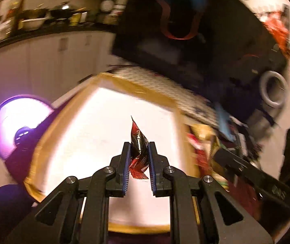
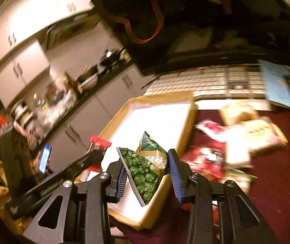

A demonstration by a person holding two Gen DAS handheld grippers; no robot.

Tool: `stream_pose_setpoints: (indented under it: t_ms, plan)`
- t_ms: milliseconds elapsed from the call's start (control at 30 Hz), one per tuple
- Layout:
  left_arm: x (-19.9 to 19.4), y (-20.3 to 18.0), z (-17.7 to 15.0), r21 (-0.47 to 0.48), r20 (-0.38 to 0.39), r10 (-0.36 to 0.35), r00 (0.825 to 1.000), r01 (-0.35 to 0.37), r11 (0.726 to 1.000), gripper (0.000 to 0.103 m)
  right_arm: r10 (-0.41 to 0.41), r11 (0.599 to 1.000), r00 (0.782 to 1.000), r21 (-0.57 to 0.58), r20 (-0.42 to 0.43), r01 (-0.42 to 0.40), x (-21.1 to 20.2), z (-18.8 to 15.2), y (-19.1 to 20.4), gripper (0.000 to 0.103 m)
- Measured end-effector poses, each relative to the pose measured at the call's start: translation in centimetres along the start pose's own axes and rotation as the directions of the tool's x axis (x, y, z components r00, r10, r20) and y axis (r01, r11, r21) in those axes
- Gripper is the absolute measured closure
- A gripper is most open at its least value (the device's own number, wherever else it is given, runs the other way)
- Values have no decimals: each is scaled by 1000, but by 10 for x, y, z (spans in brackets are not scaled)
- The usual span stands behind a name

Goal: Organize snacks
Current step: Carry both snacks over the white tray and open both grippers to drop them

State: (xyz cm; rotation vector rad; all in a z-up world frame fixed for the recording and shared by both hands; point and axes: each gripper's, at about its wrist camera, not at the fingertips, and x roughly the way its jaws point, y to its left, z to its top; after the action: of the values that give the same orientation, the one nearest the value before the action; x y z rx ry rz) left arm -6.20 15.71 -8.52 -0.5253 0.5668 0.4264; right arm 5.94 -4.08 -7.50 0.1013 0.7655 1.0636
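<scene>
In the left wrist view my left gripper [image 1: 138, 145] is shut on a small red and black snack packet [image 1: 138, 142], held above a white tray with a wooden rim [image 1: 128, 85]. In the right wrist view my right gripper [image 2: 147, 156] is shut on a green snack bag [image 2: 145, 168] printed with green peas, over the near right corner of the same tray [image 2: 161, 98]. The left gripper [image 2: 96, 152] with its red packet shows at the left of that view. A pile of loose snack packets [image 2: 236, 142] lies on the dark red cloth to the right of the tray.
A black bag with orange-red handles [image 2: 145, 20] stands behind the tray. A patterned mat [image 2: 216, 79] lies under it and a light blue box [image 2: 277, 85] sits at far right. A lit ring lamp [image 1: 16, 122] stands left of the tray. A cluttered kitchen counter [image 1: 43, 20] runs behind.
</scene>
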Motion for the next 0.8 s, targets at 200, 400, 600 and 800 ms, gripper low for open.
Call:
stream_pose_setpoints:
  t_ms: [200,400,600,800]
  plan:
    - [14,29,5,-58,-16,96,995,-96,994,89,7,997,995,-81,-104,-16,55,4,36,65]
    - [23,38,0,-58,-40,122,992,-124,991,89,-53,992,986,-124,-158,34,84,2,44,65]
    - [34,37,-4,-40,-80,135,988,-139,990,89,-156,975,972,-184,-175,123,100,-4,47,65]
    - [40,37,-8,-24,-103,142,984,-145,989,89,-211,961,961,-220,-179,170,107,-11,49,64]
